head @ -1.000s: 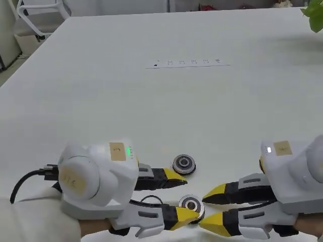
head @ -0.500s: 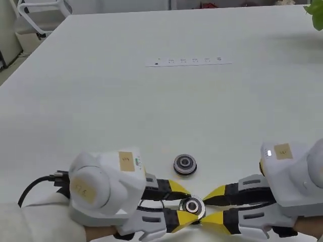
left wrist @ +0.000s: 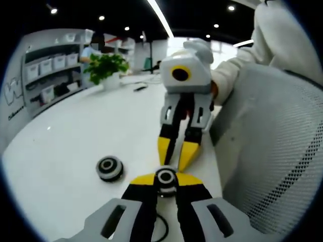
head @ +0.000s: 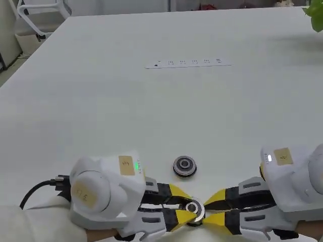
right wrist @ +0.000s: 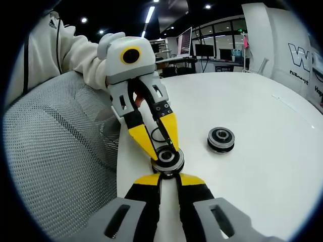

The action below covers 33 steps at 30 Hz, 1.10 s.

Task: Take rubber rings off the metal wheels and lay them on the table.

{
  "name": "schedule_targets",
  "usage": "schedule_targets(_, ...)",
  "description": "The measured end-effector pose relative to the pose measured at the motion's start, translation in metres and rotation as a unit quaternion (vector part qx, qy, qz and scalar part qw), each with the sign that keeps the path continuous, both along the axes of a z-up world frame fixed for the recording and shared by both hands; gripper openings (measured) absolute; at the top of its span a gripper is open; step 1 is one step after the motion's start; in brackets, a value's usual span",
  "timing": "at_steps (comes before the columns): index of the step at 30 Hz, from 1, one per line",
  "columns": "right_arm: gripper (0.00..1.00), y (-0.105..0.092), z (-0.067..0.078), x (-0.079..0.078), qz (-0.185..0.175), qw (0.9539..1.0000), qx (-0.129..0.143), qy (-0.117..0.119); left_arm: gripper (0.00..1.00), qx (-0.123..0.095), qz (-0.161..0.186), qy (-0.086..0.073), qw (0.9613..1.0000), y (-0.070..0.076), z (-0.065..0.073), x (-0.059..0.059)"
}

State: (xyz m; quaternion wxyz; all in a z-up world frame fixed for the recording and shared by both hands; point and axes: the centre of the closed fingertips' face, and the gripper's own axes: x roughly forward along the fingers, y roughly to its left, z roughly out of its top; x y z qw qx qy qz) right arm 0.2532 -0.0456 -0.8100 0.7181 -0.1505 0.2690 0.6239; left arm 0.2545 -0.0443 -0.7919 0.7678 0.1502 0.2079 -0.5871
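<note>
A metal wheel with a black rubber ring sits near the table's front edge, caught between both grippers. My left gripper comes at it from the left and is shut on the wheel. From the right, my right gripper has its yellow tips pinched on the wheel's near rim, on the rubber ring. A second ringed wheel lies free just beyond them, also seen as a wheel and a wheel. A thin black loop lies on the table between the left gripper's fingers.
The white table stretches far ahead, with a row of small markings at mid-distance. A chair stands at the far left corner and a plant at the far right. A grey mesh chair back is close behind the front edge.
Both grippers have moved in on the near wheel from either side, and their jaws have shut on it. The second wheel has stayed put.
</note>
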Motion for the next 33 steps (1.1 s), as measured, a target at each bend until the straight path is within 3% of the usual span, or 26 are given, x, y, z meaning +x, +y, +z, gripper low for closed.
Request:
schedule_targets(4,0.01,-0.0017,0.0008,0.0025,-0.003,1.0,-0.001,-0.007,0.14,0.0,0.0,-0.001,1.0,0.001,0.0,0.0)
schedule_targets(9,0.02,-0.0014,0.0004,0.0025,0.001,0.9999,-0.004,-0.01,0.14,0.0,0.001,-0.001,1.0,0.0019,0.0003,0.0007)
schedule_targets(12,0.02,-0.0014,0.0008,0.0018,0.025,0.9987,-0.008,-0.044,0.14,-0.002,0.002,0.0,1.0,0.0023,0.0003,0.001)
schedule_targets(16,0.01,-0.0019,0.0003,0.0019,0.017,0.9993,-0.009,-0.031,0.14,-0.008,0.001,0.0,1.0,0.003,0.0005,0.0018)
schedule_targets(22,0.0,-0.0033,-0.0004,0.0041,-0.015,0.9998,-0.003,0.009,0.14,-0.007,-0.002,-0.006,1.0,0.0027,0.0006,0.0021)
schedule_targets(26,0.0,-0.004,-0.0008,0.0057,-0.05,0.9968,0.016,0.061,0.14,-0.011,-0.002,-0.007,0.9999,0.0016,0.0016,0.0019)
schedule_targets(30,0.0,-0.0053,-0.0009,0.0066,-0.062,0.9949,0.024,0.076,0.14,-0.015,0.0,-0.007,0.9999,0.0005,0.0025,0.0017)
schedule_targets(33,0.0,-0.0061,0.0004,0.0072,-0.078,0.9911,0.038,0.101,0.14,-0.016,0.0,-0.008,0.9998,-0.0002,0.0029,0.0017)
